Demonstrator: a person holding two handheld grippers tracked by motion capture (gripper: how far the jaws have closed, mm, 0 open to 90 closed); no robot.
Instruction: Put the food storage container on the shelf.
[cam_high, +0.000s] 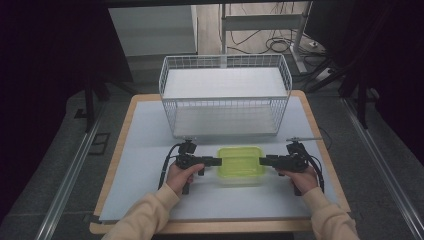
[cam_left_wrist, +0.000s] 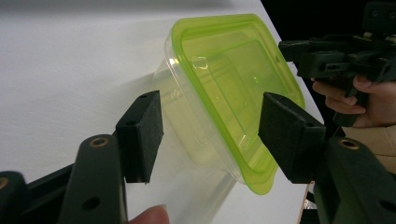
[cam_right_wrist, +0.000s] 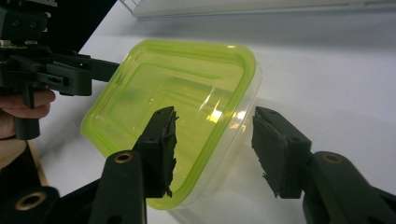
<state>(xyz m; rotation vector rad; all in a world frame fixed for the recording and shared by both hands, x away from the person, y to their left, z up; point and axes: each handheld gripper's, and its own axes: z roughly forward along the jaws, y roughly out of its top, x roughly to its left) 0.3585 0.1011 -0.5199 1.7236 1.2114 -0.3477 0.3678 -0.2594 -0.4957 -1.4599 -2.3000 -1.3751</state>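
Both sleeves (cam_high: 145, 215) are pale peach. Each black claw (cam_left_wrist: 210, 135) has brass-ringed screw holes (cam_left_wrist: 99, 142). Black cables (cam_high: 164, 167) trail behind.

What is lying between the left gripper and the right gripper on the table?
The container with the green lid lies between the left gripper and the right gripper, clearest in the high view.

This looks like a lab or test room rather than a home. A plain table (cam_high: 150, 125) with a white mat stands on grey carpet between metal floor rails (cam_high: 70, 175). Dark curtains (cam_high: 45, 60) hang on both sides, and loose cables (cam_high: 280, 45) lie on the floor behind.
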